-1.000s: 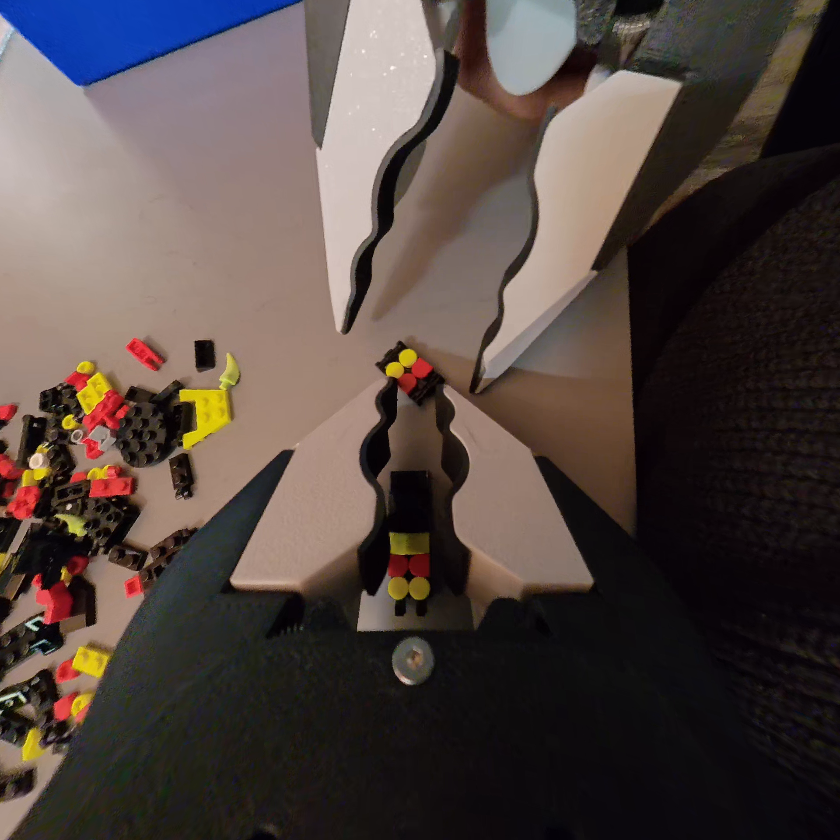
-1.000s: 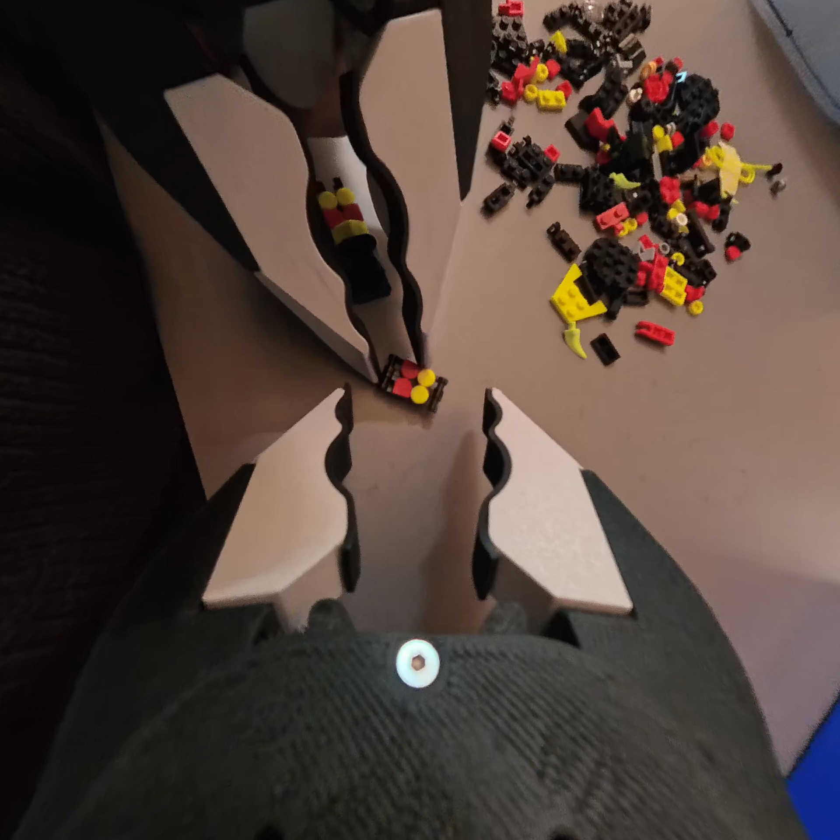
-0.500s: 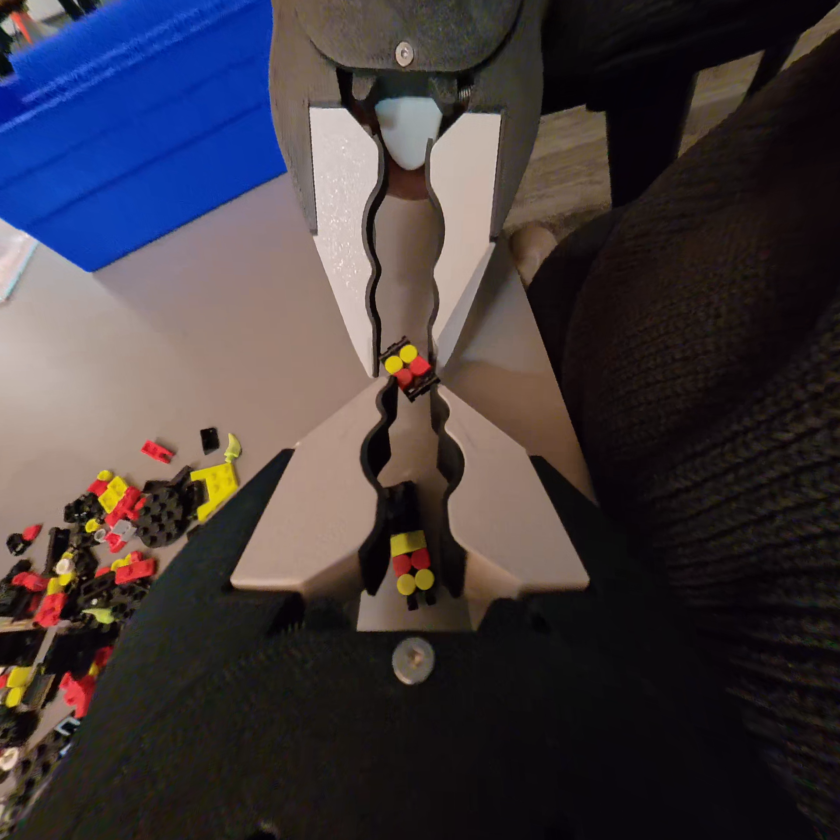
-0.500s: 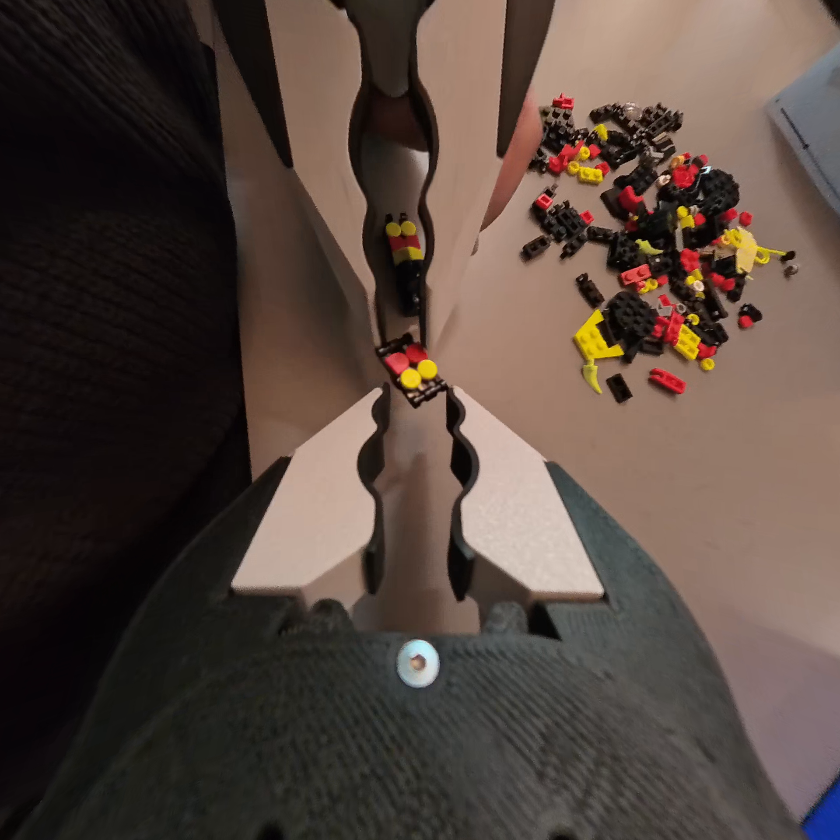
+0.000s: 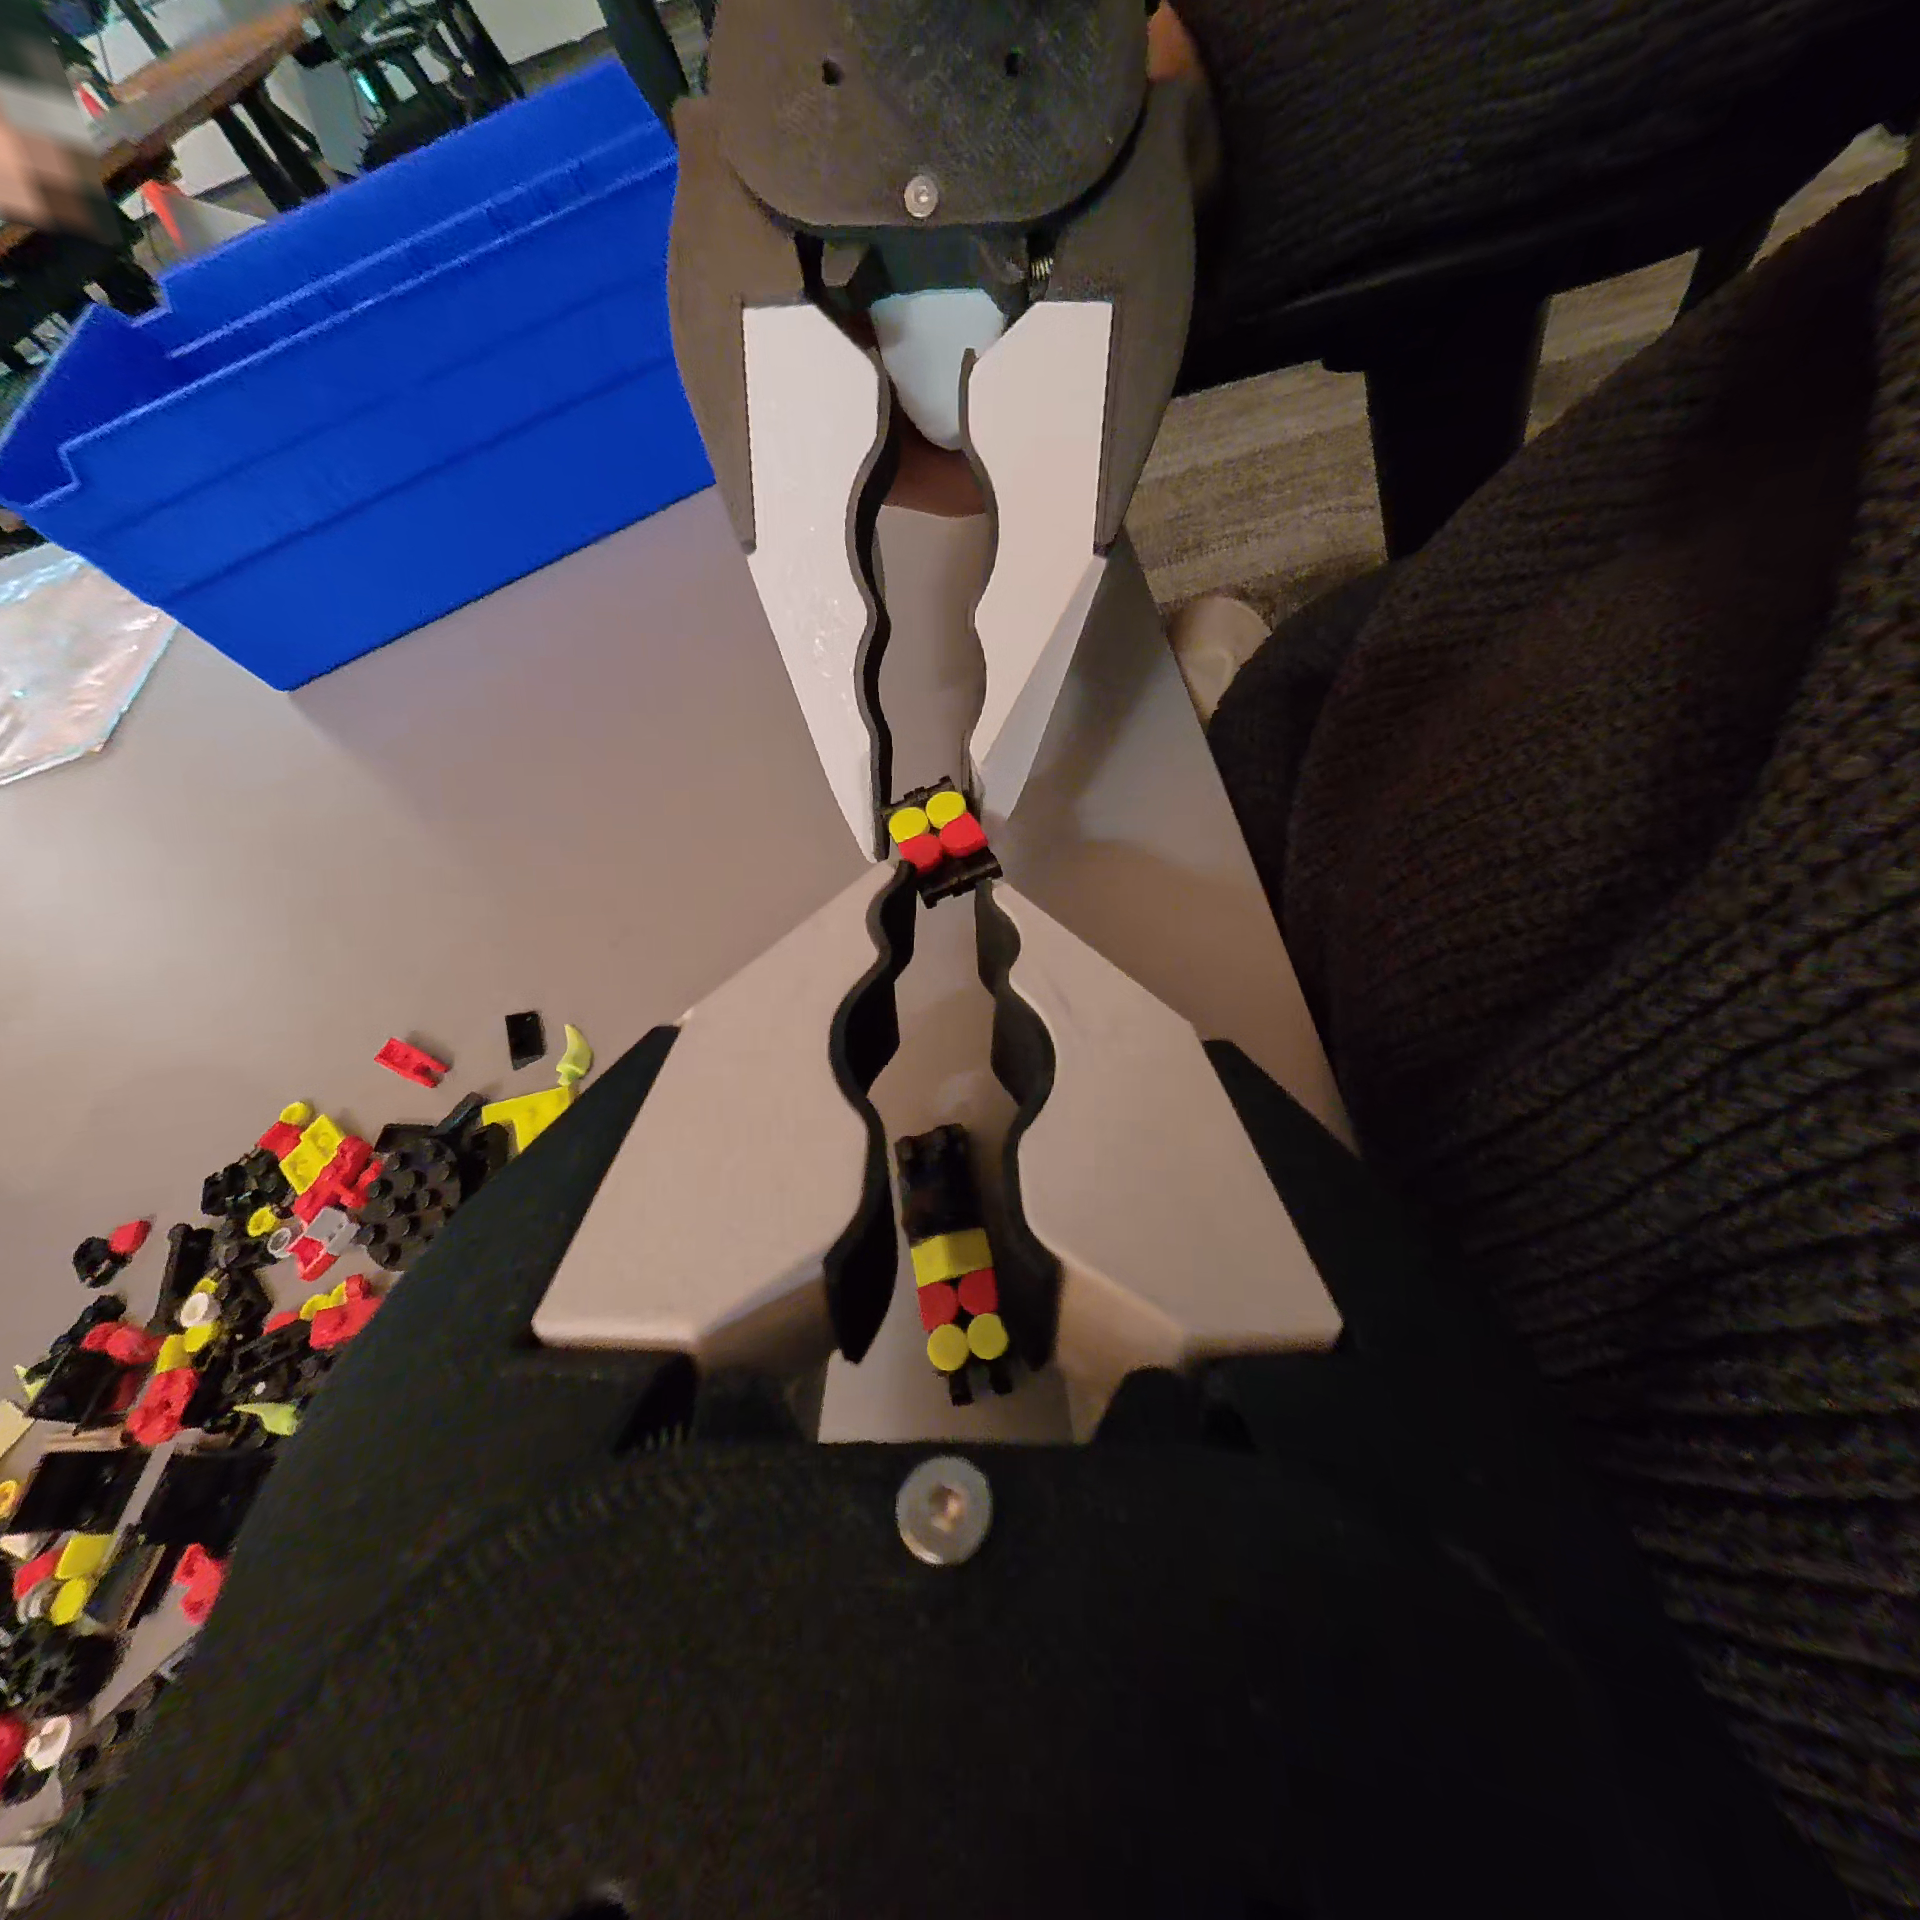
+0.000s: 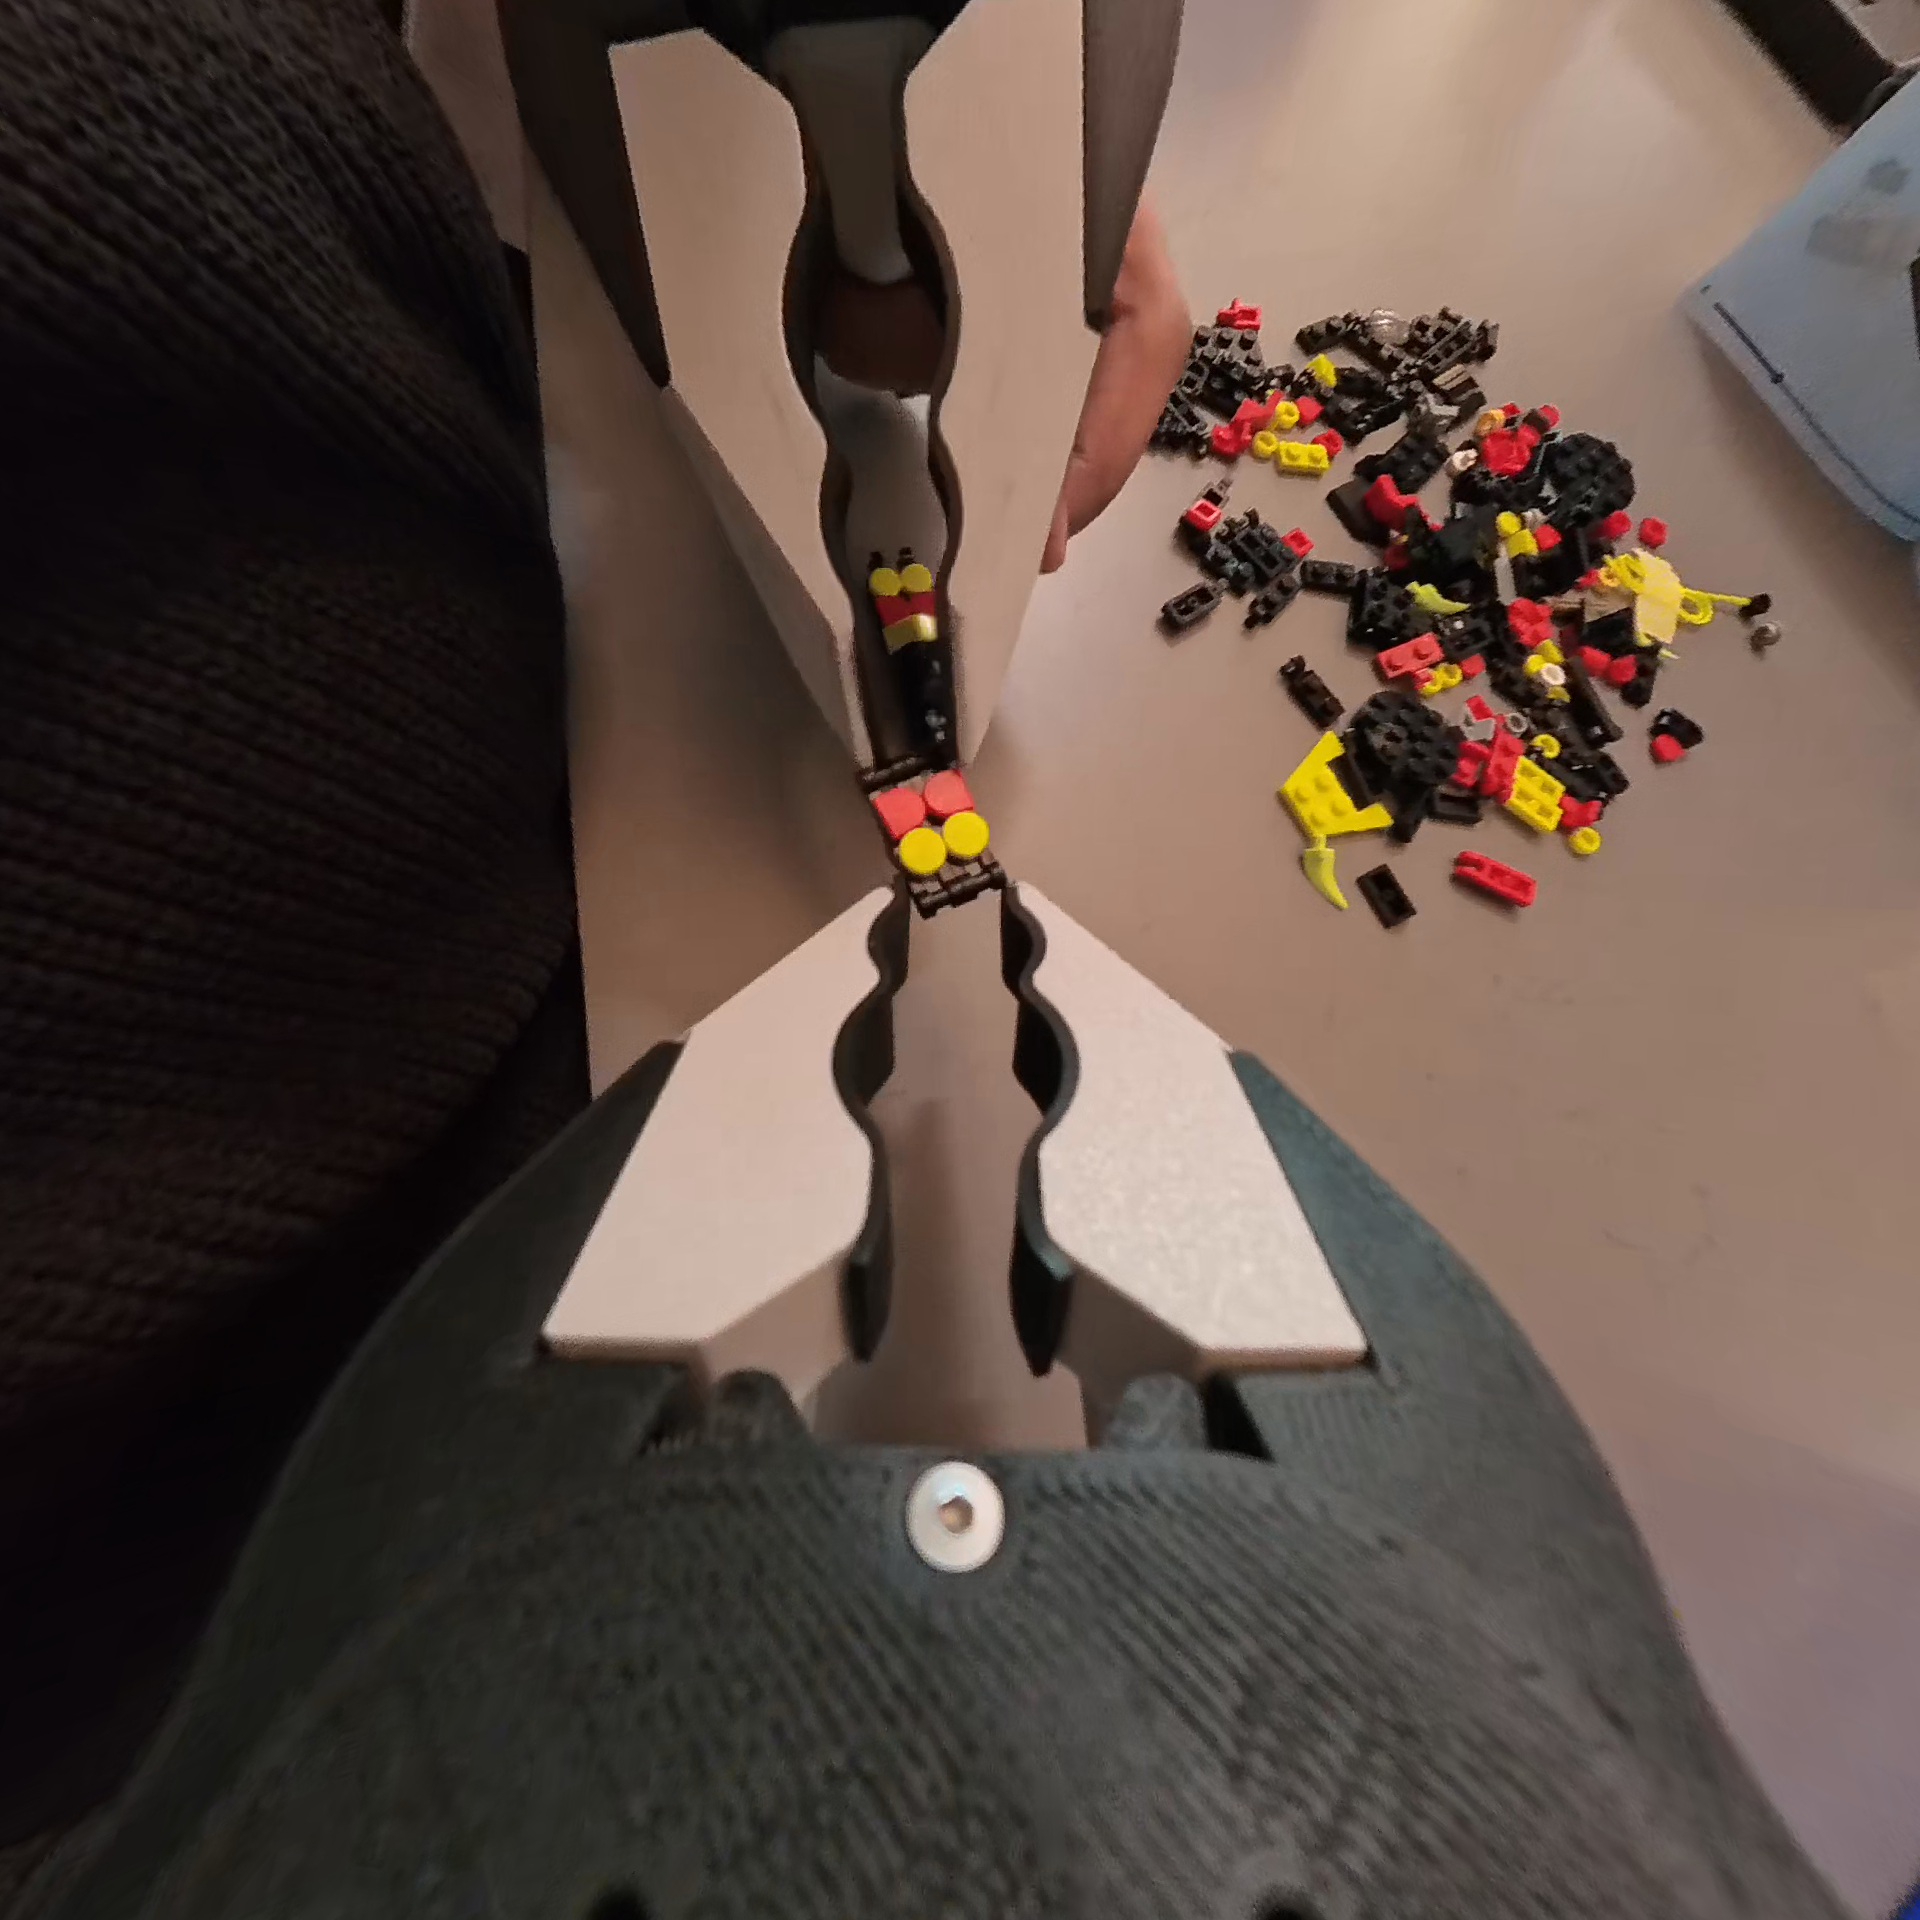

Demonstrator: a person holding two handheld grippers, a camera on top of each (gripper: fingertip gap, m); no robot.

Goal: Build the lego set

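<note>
- left gripper [image 5: 935, 883] and right gripper [image 6: 951, 899] point tip to tip, both nipped on one small black lego piece with red and yellow round studs [image 5: 940, 847], held just above the grey table [image 5: 468, 831] near its edge
- right gripper fingertips clamp the black end of that piece [image 6: 935, 831]; left gripper pinches the opposite end; both jaws stand narrow, gapped only by the brick's width
- second sub-assembly, black bar with yellow band plus red and yellow studs [image 5: 956, 1278], sits deep between the left gripper's fingers near their base; cannot tell if it is wedged there or lying on the table under them
- right wrist view: a hand [image 6: 1117, 395] shows behind the left gripper, mostly hidden by its body
- dark knit sleeve [image 5: 1610, 935] fills one side of both views, covers the table edge
- loose black, red and yellow lego pile [image 6: 1455, 582] well apart on the table; cut off by the gripper body in left wrist view
- blue plastic bin [image 5: 395, 395] at the far side, partly behind the right gripper
</note>
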